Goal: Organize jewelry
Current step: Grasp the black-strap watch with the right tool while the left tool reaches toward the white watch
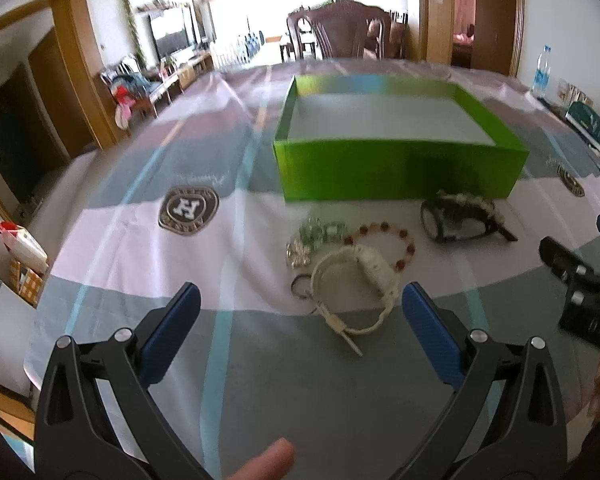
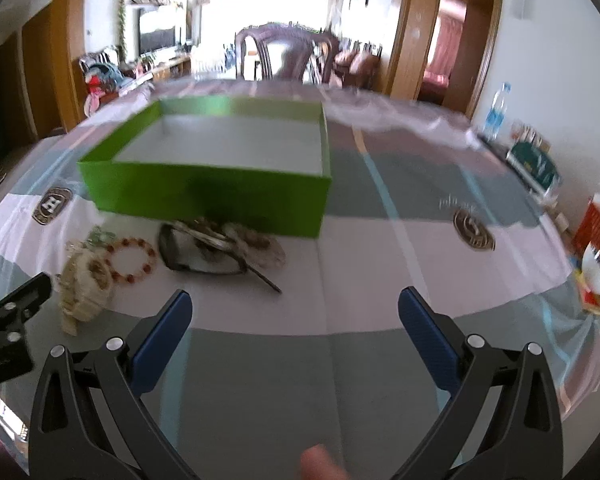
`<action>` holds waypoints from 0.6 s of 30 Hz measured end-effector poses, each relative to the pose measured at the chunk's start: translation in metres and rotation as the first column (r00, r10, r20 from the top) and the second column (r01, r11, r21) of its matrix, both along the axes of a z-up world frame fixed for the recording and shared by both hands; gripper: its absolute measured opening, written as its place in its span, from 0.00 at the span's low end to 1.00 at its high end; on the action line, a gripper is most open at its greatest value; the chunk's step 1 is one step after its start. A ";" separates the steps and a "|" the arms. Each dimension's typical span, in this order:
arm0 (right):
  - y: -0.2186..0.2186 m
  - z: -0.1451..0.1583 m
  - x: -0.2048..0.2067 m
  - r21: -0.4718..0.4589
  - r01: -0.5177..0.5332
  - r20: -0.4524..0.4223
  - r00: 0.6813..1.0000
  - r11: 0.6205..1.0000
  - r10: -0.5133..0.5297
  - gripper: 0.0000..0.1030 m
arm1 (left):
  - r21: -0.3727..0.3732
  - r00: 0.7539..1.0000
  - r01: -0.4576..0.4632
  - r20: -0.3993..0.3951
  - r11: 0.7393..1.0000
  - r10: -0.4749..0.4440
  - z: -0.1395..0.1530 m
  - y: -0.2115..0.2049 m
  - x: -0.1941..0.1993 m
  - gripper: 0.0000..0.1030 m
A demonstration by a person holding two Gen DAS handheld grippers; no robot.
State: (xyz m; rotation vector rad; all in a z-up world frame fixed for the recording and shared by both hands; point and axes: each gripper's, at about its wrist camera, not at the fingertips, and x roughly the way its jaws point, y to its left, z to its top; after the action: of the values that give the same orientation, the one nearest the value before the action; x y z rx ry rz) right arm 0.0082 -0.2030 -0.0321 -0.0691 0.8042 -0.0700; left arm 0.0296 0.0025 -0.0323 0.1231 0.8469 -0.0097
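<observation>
Item one, the jewelry: I logged a small cluster lying on the patterned cloth just in front of the green box, none of it inside. Nearest the box's front wall sat a dark watch with a pale beaded piece draped over it. Farther from the box lay a red bead bracelet, a greenish-silver trinket bunch beside it, and a cream strap watch overlapping the bracelet, its strap trailing away from the box.

Item two, the box: open-topped, pale floor bare, square on the cloth.

Item three, my tools. The left gripper hovered low over the cloth on the near side of the cluster from the box, fingers spread wide with nothing between them, the cream watch just ahead of the gap. A fingertip showed at the bottom of its view. The right gripper was likewise spread and empty, pointed past the box's right corner, the dark watch ahead and to its left. Each tool showed at the edge of the other's view.

Item four, surroundings: a carved wooden chair stood beyond the box; a water bottle stood far right of it. Nothing lay between either tool and the cluster.
</observation>
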 end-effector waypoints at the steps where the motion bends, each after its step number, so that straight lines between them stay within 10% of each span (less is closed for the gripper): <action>1: -0.004 -0.004 0.004 0.002 0.008 -0.021 1.000 1.000 -0.008 0.93 | 0.002 1.000 -0.002 -0.007 1.000 0.002 -0.001 0.001 0.002 0.97; 7: -0.013 -0.012 0.019 0.090 -0.012 -0.099 0.995 0.996 0.021 0.54 | -0.029 0.999 0.024 -0.039 0.999 -0.025 -0.001 0.007 0.010 0.80; 15: 0.038 -0.009 0.044 0.054 -0.201 -0.095 0.974 0.978 0.205 0.52 | -0.032 0.999 -0.019 -0.048 0.999 0.017 -0.002 0.014 0.014 0.80; 18: 0.051 -0.016 0.053 0.038 -0.235 -0.117 0.964 0.971 0.238 0.33 | -0.035 0.998 -0.029 -0.060 0.999 0.027 -0.005 0.017 0.014 0.80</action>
State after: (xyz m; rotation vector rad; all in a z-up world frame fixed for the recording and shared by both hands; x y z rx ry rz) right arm 0.0613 -0.1524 -0.0476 -0.1475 0.9125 0.1717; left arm 0.0437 0.0194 -0.0370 0.0780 0.9078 -0.0021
